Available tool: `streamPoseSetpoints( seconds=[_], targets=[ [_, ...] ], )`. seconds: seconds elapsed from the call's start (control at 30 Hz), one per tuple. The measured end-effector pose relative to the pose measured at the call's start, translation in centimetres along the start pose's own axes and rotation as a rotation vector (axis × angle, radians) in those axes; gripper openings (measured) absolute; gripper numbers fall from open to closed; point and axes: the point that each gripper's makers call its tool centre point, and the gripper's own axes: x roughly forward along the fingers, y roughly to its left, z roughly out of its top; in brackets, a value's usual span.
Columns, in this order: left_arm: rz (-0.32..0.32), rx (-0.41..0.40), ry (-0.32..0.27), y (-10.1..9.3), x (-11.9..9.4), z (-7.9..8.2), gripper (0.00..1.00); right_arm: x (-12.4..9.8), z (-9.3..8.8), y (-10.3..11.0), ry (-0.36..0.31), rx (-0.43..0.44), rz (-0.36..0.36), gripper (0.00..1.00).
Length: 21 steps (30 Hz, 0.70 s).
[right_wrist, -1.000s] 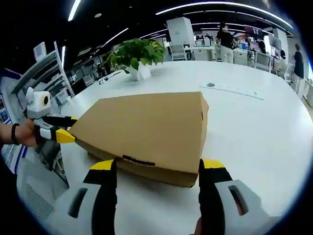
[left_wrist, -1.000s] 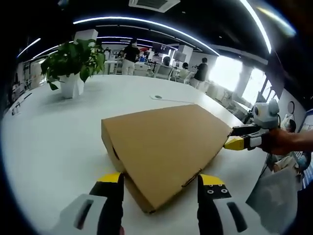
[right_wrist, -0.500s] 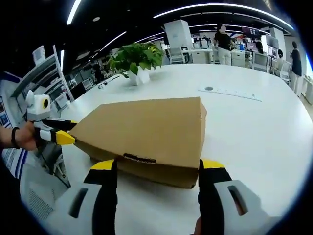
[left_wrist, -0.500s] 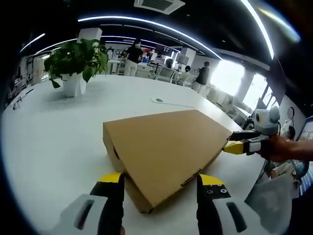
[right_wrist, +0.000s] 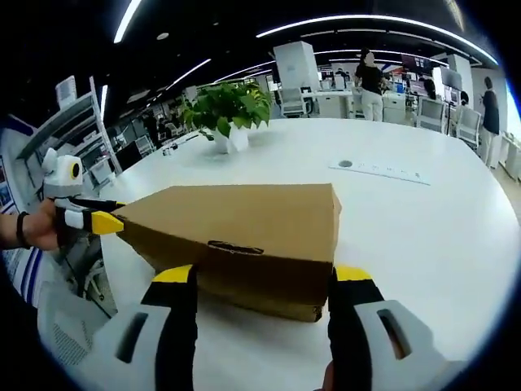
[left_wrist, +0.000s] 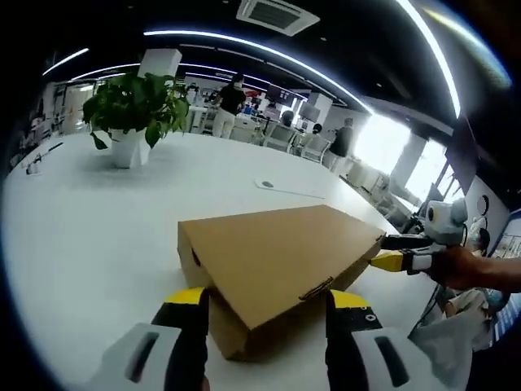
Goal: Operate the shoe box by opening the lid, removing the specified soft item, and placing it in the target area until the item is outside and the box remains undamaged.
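A closed brown cardboard shoe box (left_wrist: 277, 261) lies on the white table (left_wrist: 98, 236). My left gripper (left_wrist: 267, 326) is open, its yellow-tipped jaws standing either side of the box's near corner. In the right gripper view the box (right_wrist: 236, 228) shows its long front side with a small lid tab (right_wrist: 228, 247). My right gripper (right_wrist: 260, 303) is open, straddling that front side. The right gripper (left_wrist: 400, 252), held in a hand (left_wrist: 464, 265), reaches the box's right corner. The left gripper (right_wrist: 91, 220) touches the box's left corner. The soft item is hidden inside.
A potted plant (left_wrist: 130, 106) in a white pot stands at the back of the table, also the plant (right_wrist: 228, 106). A flat white plate (right_wrist: 378, 169) lies on the table beyond the box. People and chairs fill the office behind. Shelves (right_wrist: 77, 114) stand past the table edge.
Both views have dropped lower toward the table, so the box's sides show more and its top less. The box itself stays in place and both grippers stay open.
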Motion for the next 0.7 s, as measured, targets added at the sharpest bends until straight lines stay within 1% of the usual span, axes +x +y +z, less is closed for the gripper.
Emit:
streamPoseSetpoints(
  seconds=[0.33,0.63,0.7],
  targets=[
    [0.007,0.011,-0.036,0.1,-0.1,2.0,0.55,-0.1,3.2,-0.2,-0.049,-0.009,-0.009,0.6],
    [-0.004,0.043,-0.061,0.0,-0.2,3.6,0.55,-0.1,5.6,-0.3,-0.085,-0.018,-0.017,0.6],
    [-0.006,0.046,-0.069,0.1,-0.2,3.9,0.55,0.0,5.9,-0.3,-0.095,-0.021,-0.02,0.6]
  ],
)
